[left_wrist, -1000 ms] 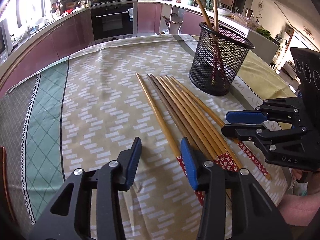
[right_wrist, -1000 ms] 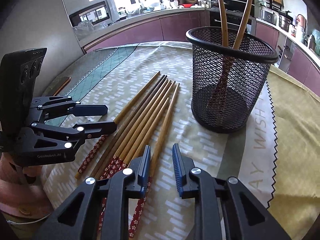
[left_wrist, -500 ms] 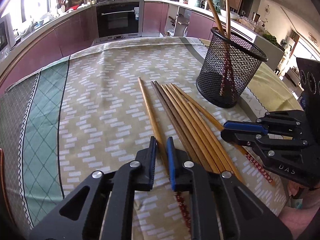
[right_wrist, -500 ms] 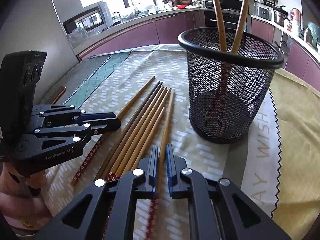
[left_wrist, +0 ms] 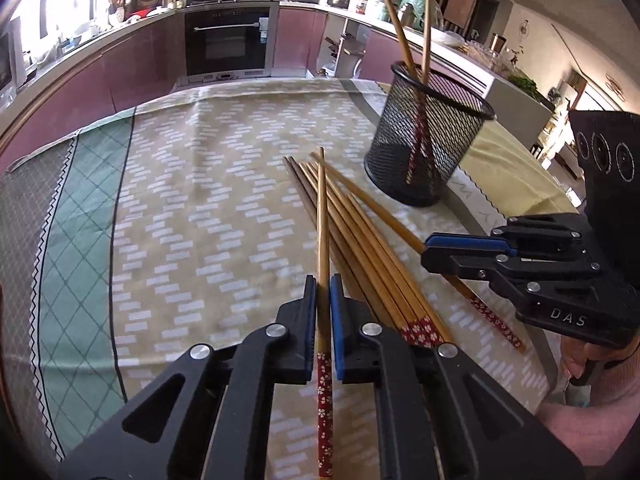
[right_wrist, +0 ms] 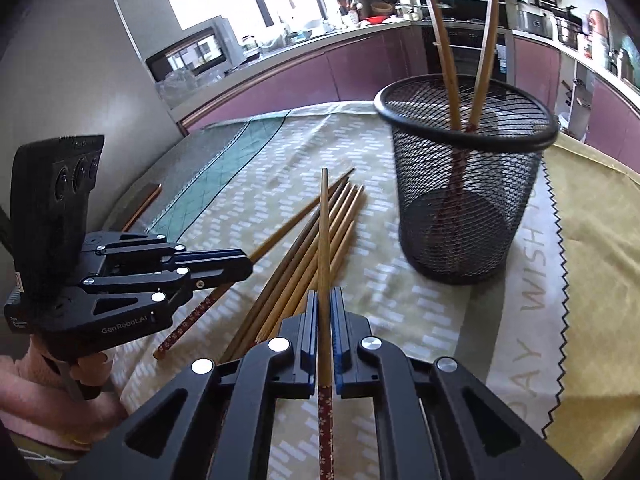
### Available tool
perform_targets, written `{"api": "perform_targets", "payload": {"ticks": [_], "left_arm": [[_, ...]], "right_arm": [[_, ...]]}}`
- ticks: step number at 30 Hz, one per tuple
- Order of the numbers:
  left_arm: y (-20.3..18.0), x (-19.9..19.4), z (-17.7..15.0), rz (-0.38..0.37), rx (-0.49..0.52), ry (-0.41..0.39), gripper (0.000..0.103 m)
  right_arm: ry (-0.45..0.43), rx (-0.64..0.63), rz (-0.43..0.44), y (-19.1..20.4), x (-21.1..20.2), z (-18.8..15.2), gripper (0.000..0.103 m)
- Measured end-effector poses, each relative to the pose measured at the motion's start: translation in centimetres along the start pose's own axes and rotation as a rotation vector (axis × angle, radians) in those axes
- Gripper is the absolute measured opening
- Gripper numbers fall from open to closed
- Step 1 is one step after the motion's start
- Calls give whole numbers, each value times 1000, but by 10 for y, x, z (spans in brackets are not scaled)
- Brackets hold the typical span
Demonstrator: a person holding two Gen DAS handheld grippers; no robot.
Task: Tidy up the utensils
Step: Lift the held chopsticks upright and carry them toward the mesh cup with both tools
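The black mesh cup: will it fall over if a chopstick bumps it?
The black mesh cup probably slides or tips easily: open mesh looks light, and it holds only two chopsticks leaning above its rim. Its round flat base on the tablecloth should help somewhat.

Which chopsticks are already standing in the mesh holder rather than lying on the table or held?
The two chopsticks leaning upright in the black mesh holder, patterned ends down; every other one lies on the tablecloth or is held.
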State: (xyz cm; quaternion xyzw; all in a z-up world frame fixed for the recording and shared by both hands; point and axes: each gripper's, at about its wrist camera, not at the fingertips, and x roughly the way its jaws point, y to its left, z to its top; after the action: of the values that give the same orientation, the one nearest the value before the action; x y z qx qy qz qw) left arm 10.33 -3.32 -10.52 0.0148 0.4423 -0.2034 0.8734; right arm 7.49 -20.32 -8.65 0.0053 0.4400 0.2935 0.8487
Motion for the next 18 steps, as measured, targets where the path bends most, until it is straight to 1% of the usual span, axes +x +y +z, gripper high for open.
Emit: {"api": "perform_targets", "payload": {"ticks": [5,9,13,15,18], "left_arm": [[-3,1,-5,-2,21,15,8],[-4,6,-3,-1,40,28,9],[-2,10,2,-1,47,29,10],[-1,13,6,-8,45,31,13],[1,17,10,-8,46,31,12]], "right_arm": [[24,-9,-5,1,4,-2,6],[41,-18,-18,2,9,0,8],[47,-10,-10,-1,13,1,8],[48,-6,-8,-1,17,5,8],[47,-5,-7,-2,19,6,8]]}}
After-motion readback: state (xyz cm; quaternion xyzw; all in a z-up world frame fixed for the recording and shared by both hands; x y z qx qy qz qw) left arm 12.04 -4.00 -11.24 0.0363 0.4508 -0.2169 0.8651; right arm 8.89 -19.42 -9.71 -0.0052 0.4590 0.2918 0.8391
